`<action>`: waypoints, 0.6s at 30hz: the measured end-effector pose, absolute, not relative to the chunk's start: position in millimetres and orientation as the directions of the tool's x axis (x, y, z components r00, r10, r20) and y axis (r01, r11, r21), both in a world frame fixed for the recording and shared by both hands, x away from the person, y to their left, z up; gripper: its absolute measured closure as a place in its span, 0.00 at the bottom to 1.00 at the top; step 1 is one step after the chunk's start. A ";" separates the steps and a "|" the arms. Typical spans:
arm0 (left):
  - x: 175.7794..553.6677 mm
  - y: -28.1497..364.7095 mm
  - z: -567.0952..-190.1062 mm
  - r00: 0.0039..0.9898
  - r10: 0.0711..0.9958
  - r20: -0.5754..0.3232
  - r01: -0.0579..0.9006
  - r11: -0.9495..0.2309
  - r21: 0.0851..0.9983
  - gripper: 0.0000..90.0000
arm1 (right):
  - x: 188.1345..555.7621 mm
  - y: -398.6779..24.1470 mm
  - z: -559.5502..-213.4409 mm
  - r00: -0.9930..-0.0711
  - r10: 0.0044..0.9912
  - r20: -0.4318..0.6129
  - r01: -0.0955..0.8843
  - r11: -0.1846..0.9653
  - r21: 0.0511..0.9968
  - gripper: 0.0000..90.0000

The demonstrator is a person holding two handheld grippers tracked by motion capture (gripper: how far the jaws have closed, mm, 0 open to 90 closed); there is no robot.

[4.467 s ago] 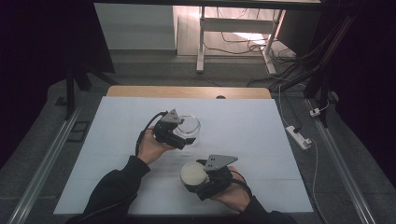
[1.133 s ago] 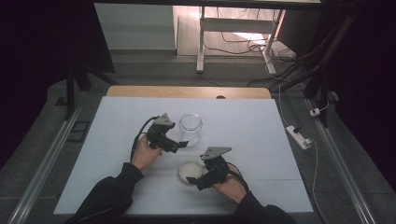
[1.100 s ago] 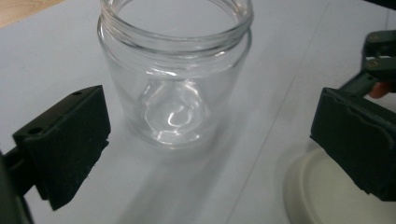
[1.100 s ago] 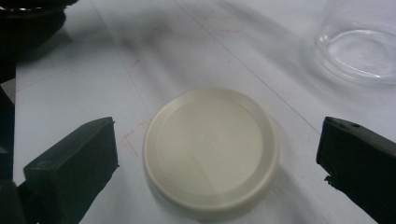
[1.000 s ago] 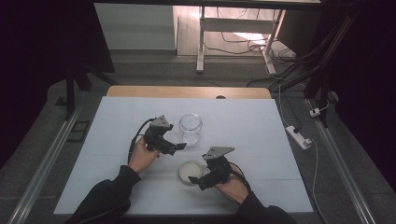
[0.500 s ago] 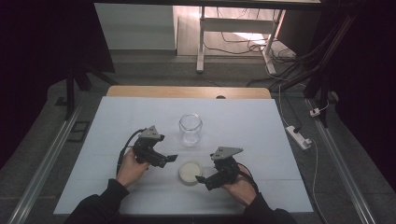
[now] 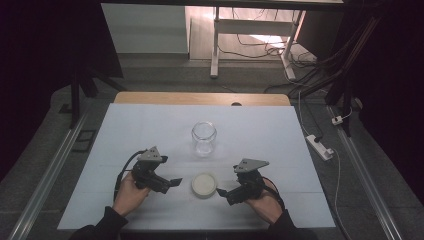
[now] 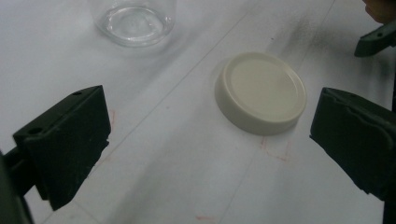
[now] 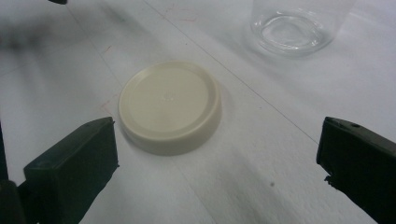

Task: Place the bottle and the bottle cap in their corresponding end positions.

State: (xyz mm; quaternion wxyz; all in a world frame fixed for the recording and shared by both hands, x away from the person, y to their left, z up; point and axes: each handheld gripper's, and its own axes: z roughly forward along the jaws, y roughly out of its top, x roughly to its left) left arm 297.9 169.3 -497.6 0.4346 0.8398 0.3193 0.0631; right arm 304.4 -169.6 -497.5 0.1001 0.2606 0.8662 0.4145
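Nearest the person, both grippers sat low at the table's front edge, jaws spread wide and holding nothing: left gripper (image 7: 172,183) and right gripper (image 7: 223,193) flanked the lid (image 7: 204,183) from either side, neither touching it. Lid lay flat on the white table cover (image 7: 280,150), top face up, cream plastic, round, shallow, smooth top with a raised rim and short straight skirt (image 9: 169,107). Looked light and stiff, a bit slick; best taken across its width with the jaws on the skirt, low near the table, since a grip on the rim could let it pop out. Farther back, well apart from the lid, the glass jar (image 7: 204,138) stood upright, open mouth, clear, thick base (image 8: 133,21), rounded shoulders. Probably heavier, hard, breakable, slippery to pinch.
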 end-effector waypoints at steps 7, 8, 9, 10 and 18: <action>282.8 179.1 -498.6 0.775 0.613 -0.153 0.488 -0.428 0.761 0.00 | 298.5 -182.1 -494.6 -0.835 0.549 0.039 0.367 0.503 0.783 0.00; 280.8 180.9 -498.6 0.774 0.615 -0.152 0.490 -0.427 0.760 0.00 | 297.5 -184.0 -494.2 -0.833 0.552 0.038 0.367 0.501 0.784 0.00; 278.5 182.8 -498.7 0.770 0.620 -0.153 0.493 -0.424 0.760 0.00 | 296.6 -186.0 -493.8 -0.831 0.555 0.035 0.367 0.500 0.784 0.00; 276.2 185.1 -498.8 0.766 0.625 -0.150 0.494 -0.423 0.760 0.00 | 295.7 -188.0 -493.4 -0.829 0.559 0.032 0.367 0.498 0.786 0.00; 256.3 210.3 -501.0 0.724 0.669 -0.170 0.526 -0.375 0.764 0.00 | 288.9 -205.4 -491.5 -0.804 0.593 0.032 0.384 0.478 0.790 0.00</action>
